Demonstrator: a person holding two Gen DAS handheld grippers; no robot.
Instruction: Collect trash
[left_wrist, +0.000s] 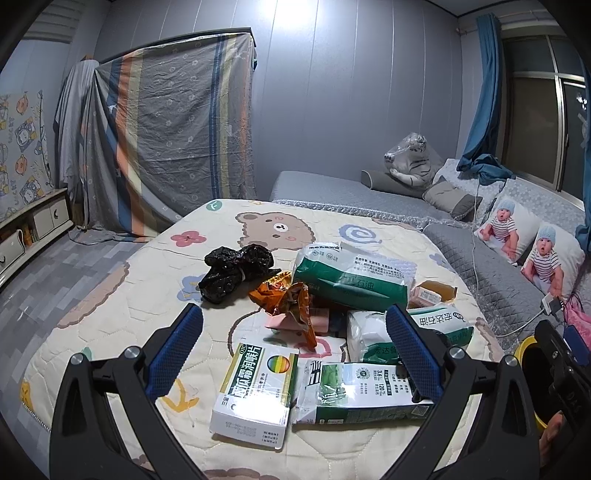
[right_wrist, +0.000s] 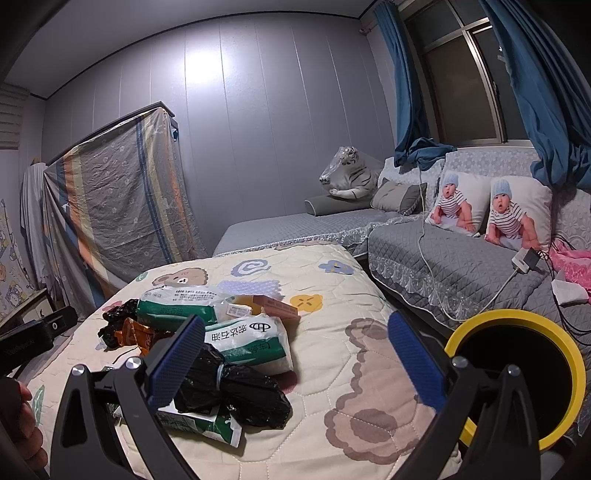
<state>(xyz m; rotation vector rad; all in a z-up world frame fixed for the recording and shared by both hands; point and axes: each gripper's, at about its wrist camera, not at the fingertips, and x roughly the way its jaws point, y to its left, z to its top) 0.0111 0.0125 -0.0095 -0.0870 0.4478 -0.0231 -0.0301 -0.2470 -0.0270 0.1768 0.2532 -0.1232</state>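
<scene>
Trash heap on cartoon-bear quilt (left_wrist: 110, 314), toward its sofa-side edge: lozenge box (left_wrist: 255, 395), green-white tissue packs (left_wrist: 351, 277), orange wrapper (left_wrist: 291, 299), black bags (left_wrist: 236, 271). My left gripper (left_wrist: 293, 350) spread wide above box, empty. My right gripper (right_wrist: 295, 363) spread wide, empty, beside black bag (right_wrist: 236, 387). Yellow-rimmed bin (right_wrist: 517, 373) off quilt's right edge.

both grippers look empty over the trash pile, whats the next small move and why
Probably ease the right gripper left and down so its open jaws straddle the black plastic bag. That bag lies against its left finger, on top of the pile, and the yellow-rimmed bin sits just to the right. The left gripper is also open and holds nothing.
</scene>
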